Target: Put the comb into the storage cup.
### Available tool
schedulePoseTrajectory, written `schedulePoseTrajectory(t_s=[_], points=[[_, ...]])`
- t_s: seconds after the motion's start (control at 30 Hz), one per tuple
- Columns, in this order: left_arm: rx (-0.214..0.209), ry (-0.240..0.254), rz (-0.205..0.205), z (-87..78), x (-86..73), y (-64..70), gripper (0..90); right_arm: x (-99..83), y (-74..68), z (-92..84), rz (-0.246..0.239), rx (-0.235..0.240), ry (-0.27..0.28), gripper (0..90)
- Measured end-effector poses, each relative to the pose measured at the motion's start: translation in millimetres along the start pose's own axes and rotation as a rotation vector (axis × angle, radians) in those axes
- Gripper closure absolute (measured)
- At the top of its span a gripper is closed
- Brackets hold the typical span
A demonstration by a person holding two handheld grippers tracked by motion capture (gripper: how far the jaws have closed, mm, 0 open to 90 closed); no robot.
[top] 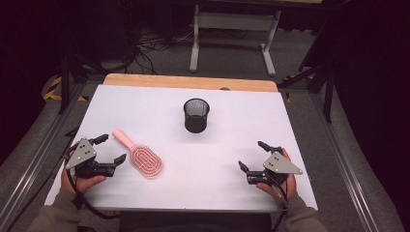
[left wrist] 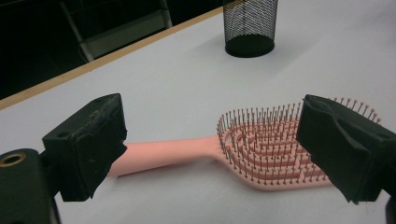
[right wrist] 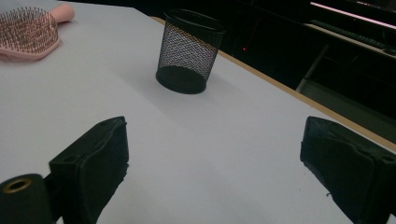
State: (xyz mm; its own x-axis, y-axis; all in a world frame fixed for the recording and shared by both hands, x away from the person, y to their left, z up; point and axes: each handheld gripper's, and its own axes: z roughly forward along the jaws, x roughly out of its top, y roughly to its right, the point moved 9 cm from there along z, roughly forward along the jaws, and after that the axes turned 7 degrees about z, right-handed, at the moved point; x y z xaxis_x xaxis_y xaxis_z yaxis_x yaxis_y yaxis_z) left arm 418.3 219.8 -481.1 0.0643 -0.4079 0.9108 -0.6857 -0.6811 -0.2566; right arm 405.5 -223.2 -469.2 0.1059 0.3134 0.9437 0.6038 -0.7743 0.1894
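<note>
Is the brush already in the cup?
No, the brush lies flat on the table, bristles up, apart from the cup.

Hairbrushes: one pink hairbrush lay bristles up on the white table.
Mesh cups: one black wire-mesh cup stood upright, well apart from the brush.
Grippers: two were in view, the left gripper and the right gripper, each with two black jaws spread wide and nothing between them.
Hands: two, one on each gripper.
Tables: one, white-topped with a wooden far edge.
</note>
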Motion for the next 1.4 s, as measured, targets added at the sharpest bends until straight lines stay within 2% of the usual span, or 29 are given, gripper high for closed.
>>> schedulePoseTrajectory(t_s=[0.1,0.2,0.37,0.5,0.67,0.73,0.87,1.0,1.03,1.07,1.1,1.17,1.27,1.4], points=[[0.005,-0.001,0.0,-0.8,-0.4,-0.7,10.9,1.1,0.9,-0.4,0.006,0.0,0.007,8.8],[0.016,0.001,-0.018,-4.5,-2.1,-2.4,12.1,3.9,-1.0,-0.4,0.004,0.002,0.015,8.9],[0.023,-0.01,-0.011,-3.6,-2.8,-3.8,14.8,2.0,-2.1,1.4,-0.006,0.001,0.004,8.8],[0.014,-0.016,-0.015,-2.7,-3.7,-3.1,14.5,2.1,-2.3,0.8,-0.01,-0.002,0.003,8.8],[0.0,-0.021,0.0,-1.2,-3.5,-2.4,14.6,3.1,-2.1,2.0,-0.012,-0.002,0.007,8.8],[0.003,-0.06,0.011,3.0,-5.2,-5.5,16.7,1.3,-2.7,3.3,-0.014,0.001,-0.001,8.8],[-0.006,-0.077,0.023,6.7,-2.9,-8.9,21.6,0.8,-2.9,3.4,-0.014,-0.001,-0.004,8.9],[0.005,-0.066,0.01,12.6,6.9,-22.3,36.1,-0.6,-3.4,5.1,-0.017,0.0,-0.011,8.9],[0.005,-0.066,0.01,12.6,6.9,-22.3,42.2,-0.6,-3.4,5.1,-0.017,0.0,-0.011,8.9],[0.011,-0.066,0.01,14.5,8.7,-26.1,42.2,-1.2,-3.7,5.6,-0.021,0.001,-0.015,8.9],[0.022,-0.073,0.01,16.1,9.1,-28.9,49.3,-1.8,-3.7,5.9,-0.021,0.001,-0.017,8.9],[0.02,-0.08,0.015,20.3,10.8,-34.2,53.6,-2.2,-3.4,6.0,-0.018,0.0,-0.019,8.9],[0.022,-0.092,0.015,26.1,11.7,-40.6,68.0,-2.9,-3.3,6.4,-0.018,-0.001,-0.022,9.0],[0.019,-0.106,0.016,33.0,12.4,-45.6,78.6,-3.7,-3.6,7.2,-0.018,0.0,-0.026,9.0]])
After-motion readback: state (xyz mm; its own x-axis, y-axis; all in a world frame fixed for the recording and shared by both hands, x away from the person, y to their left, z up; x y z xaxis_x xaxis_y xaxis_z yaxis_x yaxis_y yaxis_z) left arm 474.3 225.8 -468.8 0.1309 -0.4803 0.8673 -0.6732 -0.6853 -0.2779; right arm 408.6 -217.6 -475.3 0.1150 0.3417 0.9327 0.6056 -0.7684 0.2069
